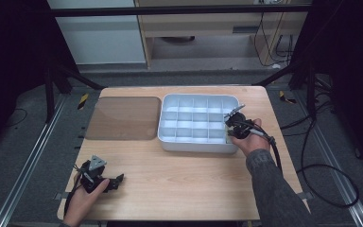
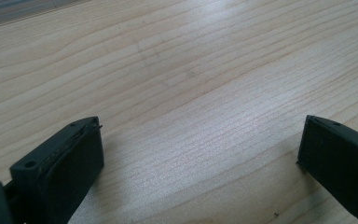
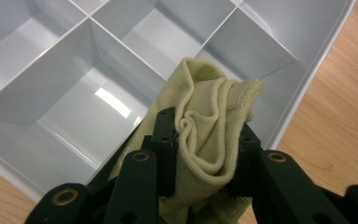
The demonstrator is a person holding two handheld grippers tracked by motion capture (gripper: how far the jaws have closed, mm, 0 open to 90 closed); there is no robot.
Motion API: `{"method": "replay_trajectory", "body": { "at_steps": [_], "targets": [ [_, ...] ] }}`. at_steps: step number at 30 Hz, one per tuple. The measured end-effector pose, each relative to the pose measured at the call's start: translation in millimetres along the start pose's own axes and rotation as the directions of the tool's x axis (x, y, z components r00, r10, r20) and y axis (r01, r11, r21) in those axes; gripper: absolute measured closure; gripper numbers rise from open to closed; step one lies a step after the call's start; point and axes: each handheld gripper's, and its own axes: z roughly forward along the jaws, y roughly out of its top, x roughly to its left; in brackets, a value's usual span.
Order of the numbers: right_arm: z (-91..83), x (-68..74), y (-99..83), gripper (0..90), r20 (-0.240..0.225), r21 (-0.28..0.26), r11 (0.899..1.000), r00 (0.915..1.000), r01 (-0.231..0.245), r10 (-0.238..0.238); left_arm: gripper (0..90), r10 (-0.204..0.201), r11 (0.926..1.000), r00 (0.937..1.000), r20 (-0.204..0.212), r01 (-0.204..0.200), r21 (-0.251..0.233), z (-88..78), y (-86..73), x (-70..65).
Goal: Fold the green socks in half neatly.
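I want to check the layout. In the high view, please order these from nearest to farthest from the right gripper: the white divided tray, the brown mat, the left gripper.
1. white divided tray: directly under the right gripper, at its right end.
2. brown mat: left of the tray, across it.
3. left gripper: near-left corner of the table, farthest.

light: dim room, table lit from above | glare: white patch in tray [image 3: 114,102] left of jaws | blur: jaws kinda soft up close

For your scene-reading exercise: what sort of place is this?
Probably a lab recording station: a wooden table inside a dark metal frame, loose cables on carpet, and a white divided tray.
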Motion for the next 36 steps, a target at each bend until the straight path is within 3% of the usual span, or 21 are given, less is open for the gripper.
{"method": "replay_trajectory", "body": {
  "at_steps": [8,19,36],
  "targets": [
    [2.9,-3.7,0.6,69.3,0.001,-0.002,1.000,1.0000,-0.007,0.007,0.0,-0.001,1.0000,1.0000,0.003,0.001,-0.001,0.3,0.1,-0.5],
    [5.6,5.2,0.4,68.5,0.033,0.010,0.999,0.9981,0.051,-0.051,0.0,-0.006,1.0000,1.0000,0.004,0.006,-0.004,1.0,0.6,-2.1],
    [-6.3,0.0,-0.9,50.9,-0.006,-0.015,1.000,1.0000,0.000,0.000,0.0,0.001,1.0000,1.0000,0.006,-0.001,0.003,1.3,1.6,-2.9]
  ]
}}
